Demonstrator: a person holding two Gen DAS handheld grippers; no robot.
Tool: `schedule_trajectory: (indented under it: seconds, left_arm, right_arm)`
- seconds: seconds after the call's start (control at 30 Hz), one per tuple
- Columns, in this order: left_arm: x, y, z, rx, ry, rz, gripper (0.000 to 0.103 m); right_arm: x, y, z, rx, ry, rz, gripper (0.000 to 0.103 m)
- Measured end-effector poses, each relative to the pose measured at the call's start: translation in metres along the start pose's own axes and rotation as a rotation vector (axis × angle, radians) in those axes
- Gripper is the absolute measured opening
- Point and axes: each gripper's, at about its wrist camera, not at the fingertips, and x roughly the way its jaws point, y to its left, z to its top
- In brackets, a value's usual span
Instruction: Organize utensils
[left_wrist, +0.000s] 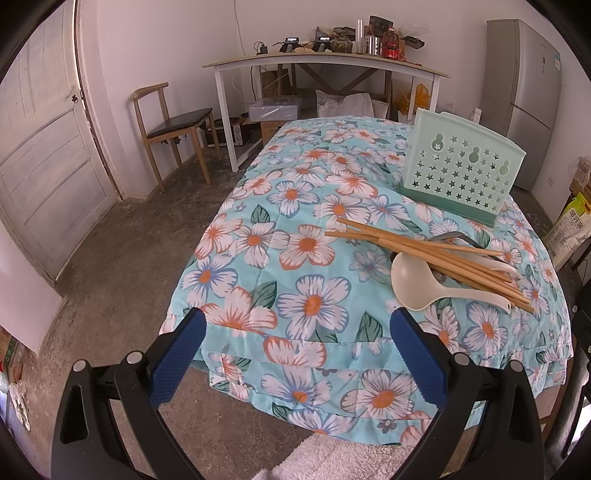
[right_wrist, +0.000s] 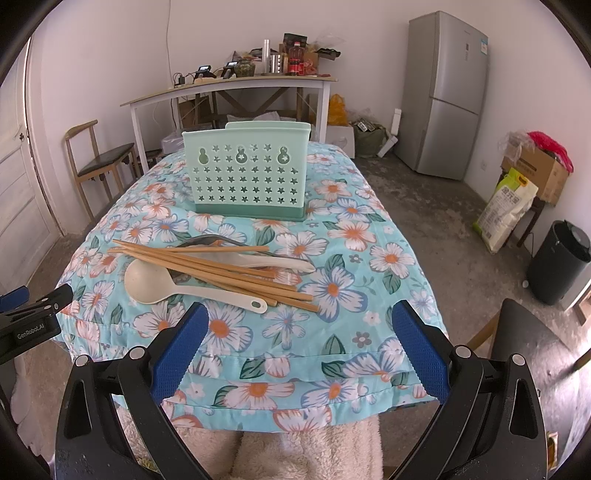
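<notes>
A pale green utensil holder (left_wrist: 460, 169) (right_wrist: 246, 173) with star-shaped holes stands upright on the flowered tablecloth (left_wrist: 303, 258) (right_wrist: 354, 258). In front of it lies a heap of several wooden chopsticks (left_wrist: 436, 254) (right_wrist: 221, 267), a cream ladle (left_wrist: 415, 286) (right_wrist: 147, 282), a white spoon (right_wrist: 280, 262) and a dark grey utensil (right_wrist: 207, 240) partly buried under them. My left gripper (left_wrist: 297, 314) hangs open over the table's near left edge, left of the heap. My right gripper (right_wrist: 301, 308) is open just in front of the heap, holding nothing. The left gripper's side (right_wrist: 33, 306) shows in the right wrist view.
A wooden chair (left_wrist: 173, 129) (right_wrist: 99, 162) and a white desk (left_wrist: 325, 62) (right_wrist: 229, 88) loaded with clutter stand behind the table. A grey fridge (right_wrist: 447, 96), cardboard boxes (right_wrist: 535, 170), a rice bag (right_wrist: 506, 210) and a black bin (right_wrist: 557, 258) line the right side. A door (left_wrist: 44, 147) is at left.
</notes>
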Motion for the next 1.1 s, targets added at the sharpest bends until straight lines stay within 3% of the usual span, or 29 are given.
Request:
schedule_trajectory:
  seconds: [1.1]
  left_arm:
    - [-0.0001, 0.0016, -0.0013, 0.000, -0.004, 0.002, 0.097]
  right_arm:
    - [-0.0034, 0.0012, 0.0016, 0.007, -0.009, 0.006, 0.095]
